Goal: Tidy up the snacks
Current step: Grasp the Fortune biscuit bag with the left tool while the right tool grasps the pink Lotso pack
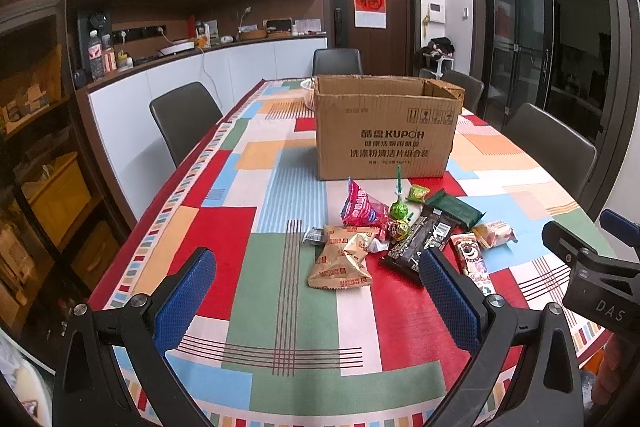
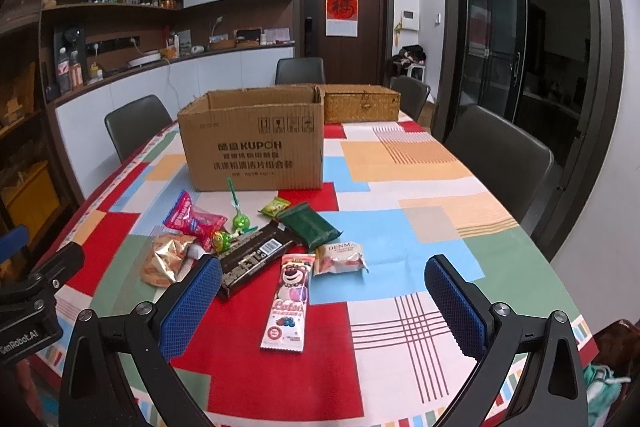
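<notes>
Dark wooden door and white cabinets close off the far end of the room, and grey chairs ring a long bench under a patchwork cloth of red, green, blue and cream blocks. On it stands an open brown corrugated cardboard box printed KUPOH, and just in front of the box lies a loose heap of snacks.

From the left wrist view, two tan foil biscuit packets lie nearest, with a pink crinkled bag, a green lollipop with a green stick and a long black wrapped bar behind them. A white bowl rim peeks out behind the box on this side only.

The right wrist view instead reveals a woven straw basket with a lid behind the box, hidden from the other camera. It also shows plainly a pink bear-printed candy strip, a white DENMA pastry packet and a dark green pouch, which the left view catches only partly.

The left hand-held gripper hangs above the bench with its blue pads spread wide, grasping nothing. The right hand-held gripper is likewise released, its fingers straddling the bear strip from above without touching it.
</notes>
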### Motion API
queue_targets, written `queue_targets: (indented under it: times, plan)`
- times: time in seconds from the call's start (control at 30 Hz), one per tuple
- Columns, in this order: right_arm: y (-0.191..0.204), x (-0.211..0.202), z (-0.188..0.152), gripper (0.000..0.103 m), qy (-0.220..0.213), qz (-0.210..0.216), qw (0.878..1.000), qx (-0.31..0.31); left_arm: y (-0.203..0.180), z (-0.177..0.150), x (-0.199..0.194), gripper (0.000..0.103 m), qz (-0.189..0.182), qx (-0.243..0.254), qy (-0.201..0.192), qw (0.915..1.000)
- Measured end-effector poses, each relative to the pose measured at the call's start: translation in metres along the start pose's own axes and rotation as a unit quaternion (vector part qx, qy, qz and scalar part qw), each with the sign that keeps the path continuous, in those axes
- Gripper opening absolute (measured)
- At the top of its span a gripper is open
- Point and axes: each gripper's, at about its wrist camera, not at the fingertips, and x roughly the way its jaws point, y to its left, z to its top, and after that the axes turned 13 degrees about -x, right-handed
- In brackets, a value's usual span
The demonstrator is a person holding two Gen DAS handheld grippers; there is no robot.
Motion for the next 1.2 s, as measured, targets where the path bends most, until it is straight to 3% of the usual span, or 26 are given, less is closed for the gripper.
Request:
queue_targets:
  times: [0.17,0.33,0.97,1.2]
  plan:
    - [0.002,0.016,0.002,0.102,0.025,0.006,1.0,-0.006,0.0,0.003,0.015,0.103,-0.005,0.001,0.02,0.9998]
    - [0.006,0.035,0.004,0.098,0.051,0.013,0.998,-0.013,0.001,0.006,0.035,0.096,-0.004,0.001,0.045,0.999]
    - [0.022,0.125,-0.001,0.058,0.177,0.079,0.981,-0.032,-0.007,0.011,0.126,0.07,0.002,0.034,0.138,0.9899]
    - [0.029,0.144,-0.004,0.045,0.205,0.095,0.973,-0.038,-0.009,0.006,0.15,0.059,-0.016,0.032,0.175,0.9839]
